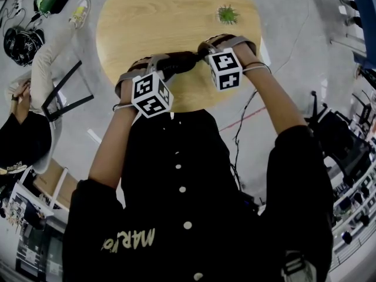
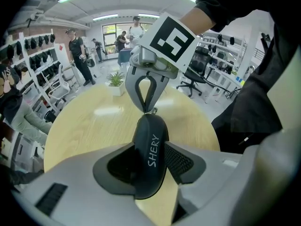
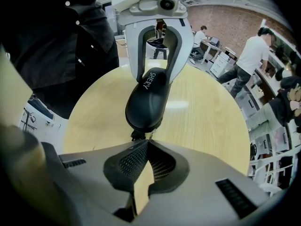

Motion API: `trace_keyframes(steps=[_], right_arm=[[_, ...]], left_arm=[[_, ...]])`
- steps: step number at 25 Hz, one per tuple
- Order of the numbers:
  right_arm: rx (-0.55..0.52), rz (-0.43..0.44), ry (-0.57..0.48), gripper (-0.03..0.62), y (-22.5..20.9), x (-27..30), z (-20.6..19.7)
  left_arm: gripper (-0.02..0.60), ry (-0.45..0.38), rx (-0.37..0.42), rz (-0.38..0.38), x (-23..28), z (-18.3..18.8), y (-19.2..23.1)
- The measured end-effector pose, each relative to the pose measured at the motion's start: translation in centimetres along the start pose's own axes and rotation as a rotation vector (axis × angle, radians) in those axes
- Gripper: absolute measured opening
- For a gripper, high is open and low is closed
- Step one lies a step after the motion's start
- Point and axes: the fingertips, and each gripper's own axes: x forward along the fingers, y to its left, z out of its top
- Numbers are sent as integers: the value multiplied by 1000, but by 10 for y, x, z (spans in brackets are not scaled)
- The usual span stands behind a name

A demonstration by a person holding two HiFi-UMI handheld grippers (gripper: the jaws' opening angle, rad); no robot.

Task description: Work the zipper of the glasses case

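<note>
Glasses case (image 3: 146,100), black with the white word SHERY along its side, sits over the near edge of the round wooden desk (image 1: 147,16), lengthwise between the 2 hand-held grippers; whether it touches the desk top I cannot tell. The left hand-held gripper (image 2: 148,163) is clamped on it. Its jaws stand wide apart and the 2 dark pads (image 2: 181,161) press on the case's 2 long sides at the end nearer that gripper, so the case points away from its camera toward the other gripper. The right hand-held gripper (image 3: 146,145) has its jaws together, the tips pinched on the small zipper pull (image 3: 140,136) that sticks out at the case's opposite end. In the left gripper view those grey tips meet in a point right at that end. Both grippers point steeply down, each with its black-and-white marker cube (image 1: 151,94) turned up toward the head camera, the left cube nearer the person, the right one a little farther and to the right. The zipper's line along the case is too small to make out, so I cannot tell how far it is run. On the far right part of the desk stands a small green plant (image 1: 227,14) in a white pot, well apart from the case. Beyond the desk are shelves, office chairs and several people standing far off in the room
</note>
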Motion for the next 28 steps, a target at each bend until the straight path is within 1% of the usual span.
trace_keyframes(steps=[8,14,16,19,20,21,22,28], right_arm=[[31,5,-3,3,8,-1,2],[92,-35,-19,6,3,0,-2],[94,-58,-22,8,1,1,-3],[99,-72,-26,9,-1,4,-4],[100,-74,-27,16,-2,5,-3],[102,-73,-30,39,-3,6,-2],[101,-71,-34,49,-3,7,0],[61,-64,-39,57,-6,13,6]], left_arm=[[192,4,-1,9,1,0,0],[192,5,3,12,0,0,-1],[192,6,6,14,1,1,-3],[192,5,5,14,1,2,-3],[192,5,6,14,1,2,-2],[192,6,7,13,0,1,-2],[192,6,9,13,0,1,-2],[192,7,12,13,0,1,-1]])
